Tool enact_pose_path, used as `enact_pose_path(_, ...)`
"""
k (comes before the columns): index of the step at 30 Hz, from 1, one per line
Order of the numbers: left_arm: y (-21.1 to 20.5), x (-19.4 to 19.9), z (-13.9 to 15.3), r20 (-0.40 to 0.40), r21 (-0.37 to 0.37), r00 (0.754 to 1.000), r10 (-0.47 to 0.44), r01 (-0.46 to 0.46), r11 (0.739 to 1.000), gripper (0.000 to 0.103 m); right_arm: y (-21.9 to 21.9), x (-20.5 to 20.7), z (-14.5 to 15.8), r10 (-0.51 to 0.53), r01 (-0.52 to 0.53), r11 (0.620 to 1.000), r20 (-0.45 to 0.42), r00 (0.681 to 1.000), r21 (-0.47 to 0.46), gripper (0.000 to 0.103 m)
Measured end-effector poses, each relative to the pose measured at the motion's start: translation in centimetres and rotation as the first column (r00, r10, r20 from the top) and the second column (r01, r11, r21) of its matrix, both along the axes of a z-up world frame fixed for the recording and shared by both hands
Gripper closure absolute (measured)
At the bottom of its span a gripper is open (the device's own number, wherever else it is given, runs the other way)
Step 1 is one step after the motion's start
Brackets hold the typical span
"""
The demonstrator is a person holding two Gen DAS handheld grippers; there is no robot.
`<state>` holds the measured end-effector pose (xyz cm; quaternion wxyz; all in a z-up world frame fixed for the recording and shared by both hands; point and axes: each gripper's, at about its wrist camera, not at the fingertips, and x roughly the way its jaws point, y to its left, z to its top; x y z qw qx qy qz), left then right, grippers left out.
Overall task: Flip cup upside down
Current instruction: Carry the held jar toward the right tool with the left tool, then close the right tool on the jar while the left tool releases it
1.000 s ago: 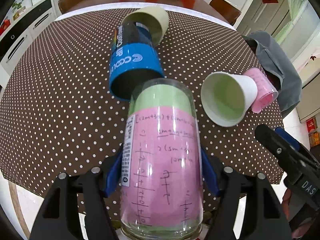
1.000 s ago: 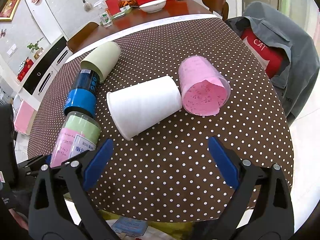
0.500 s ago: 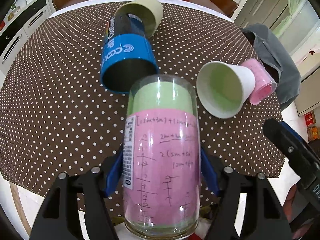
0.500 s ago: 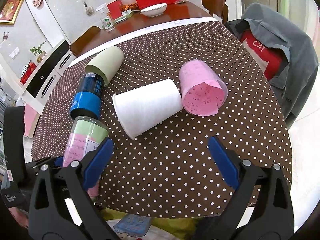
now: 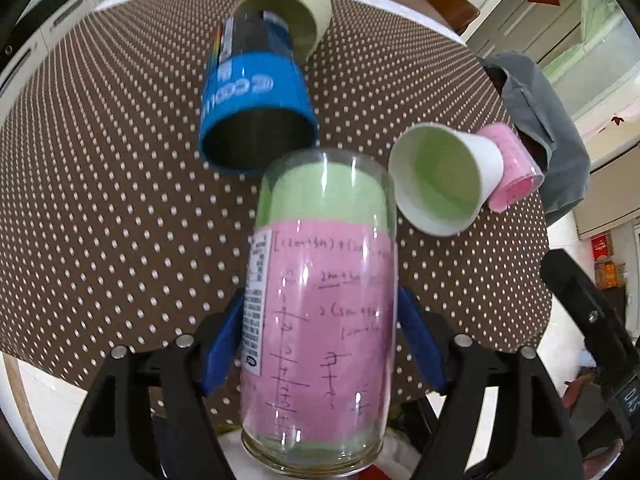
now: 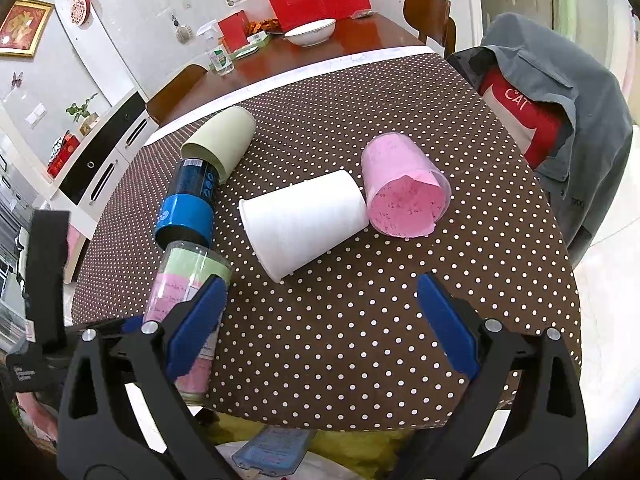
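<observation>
My left gripper is shut on a clear glass cup lined with pink and green paper, held on its side above the near table edge. The same cup shows in the right wrist view, partly behind my right finger. My right gripper is open and empty over the near table edge. Lying on their sides on the table are a white paper cup, a pink-lined clear cup, a blue and black cup and a pale green cup.
The table has a brown polka-dot cloth. A grey jacket hangs over a chair at the right edge. A second wooden table with a bowl stands behind. A white cabinet is at the left.
My left gripper has lifted the glass cup higher and drawn it back toward the near edge. My right gripper has risen a little and stays open. The other cups have not moved.
</observation>
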<state>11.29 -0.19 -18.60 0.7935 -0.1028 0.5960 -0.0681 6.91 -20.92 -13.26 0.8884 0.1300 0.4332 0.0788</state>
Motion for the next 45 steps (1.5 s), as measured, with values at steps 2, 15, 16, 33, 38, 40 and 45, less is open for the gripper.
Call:
enact_pose_path(2,0.0,-0.2,0.6,0.020,0.006,1.000,-0.007,0.007,1.000,0.030,-0.1,0.0,0.1,-0.004,0.004,1.000,0.002,1.000,0.005,0.009)
enact_pose_path(15,1.3,-1.4,5.8,0.164,0.042,0.986,-0.043,0.037,0.998,0.030,0.8,-0.5,1.7,0.000,0.000,1.000,0.046,0.999,0.009,0.009)
enact_pose_path(16,1.6,-1.5,6.2,0.177,0.046,0.983,-0.046,0.039,0.998,0.030,1.2,-0.5,1.9,0.005,-0.005,1.000,0.052,0.999,0.006,0.009)
enact_pose_path(33,7.8,-2.8,9.9,0.295,0.082,0.954,-0.049,0.026,0.996,0.030,8.0,0.5,3.0,0.065,-0.062,0.997,0.067,0.996,-0.048,0.009)
enact_pose_path(38,9.5,-2.5,9.2,0.298,0.084,0.953,-0.057,0.034,0.996,0.030,9.6,1.0,2.7,0.066,-0.063,0.996,0.055,0.996,-0.056,0.009)
enact_pose_path(40,9.5,-2.1,8.6,0.293,0.082,0.954,-0.060,0.038,0.996,0.030,10.2,1.1,2.5,0.070,-0.067,0.996,0.045,0.997,-0.057,0.009)
enact_pose_path(45,10.7,-1.1,7.0,0.270,0.079,0.960,-0.068,0.048,0.996,0.030,11.8,1.7,1.8,0.079,-0.078,0.994,0.015,0.997,-0.074,0.009)
